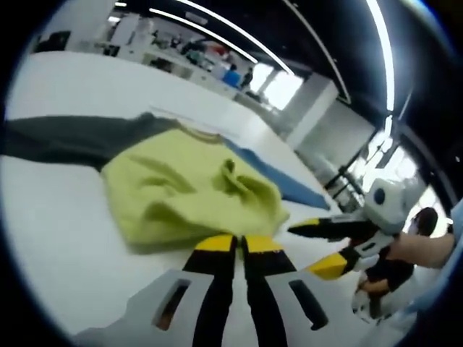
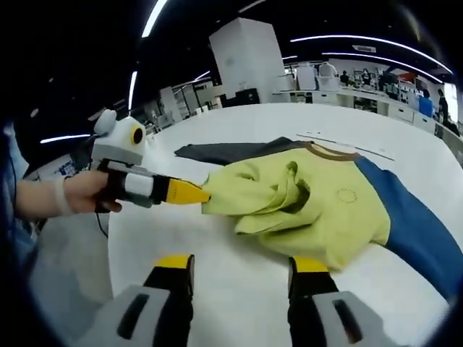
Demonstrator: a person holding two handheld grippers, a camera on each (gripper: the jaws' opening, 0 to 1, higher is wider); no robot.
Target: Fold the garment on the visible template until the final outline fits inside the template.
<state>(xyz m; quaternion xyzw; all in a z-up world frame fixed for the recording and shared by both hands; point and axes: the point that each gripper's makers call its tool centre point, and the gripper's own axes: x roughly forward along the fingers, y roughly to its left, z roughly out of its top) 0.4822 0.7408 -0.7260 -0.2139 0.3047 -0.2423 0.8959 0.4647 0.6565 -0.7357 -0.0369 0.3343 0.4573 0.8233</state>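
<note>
Left gripper view is showing the left gripper (image 1: 239, 243) with its yellow-tipped fingers (image 1: 214, 243) pressed together, sitting right at the near edge of the sweatshirt (image 1: 189, 189); whether any cloth is caught between them, I cannot tell. The right gripper view is telling more: over there the left gripper (image 2: 194, 193) is meeting the yellow-green cloth at its bunched corner, the tips touching the fabric, a person's hand (image 2: 81, 192) wrapping the handle. The sweatshirt (image 2: 318, 202) is lying rumpled on the white table (image 2: 239, 267), yellow-green body in the middle, a blue sleeve (image 2: 416, 231) trailing off one side and a dark grey sleeve (image 2: 231, 150) stretching off the other, a brown collar (image 2: 334, 150) peeking at the far edge. The right gripper (image 2: 242, 267) is hovering over bare table just short of the garment, its fingers (image 2: 173, 269) standing well apart and gripping nothing. In the left gripper view, the right gripper (image 1: 318, 246) is coming in from the side with its fingers spread.
</note>
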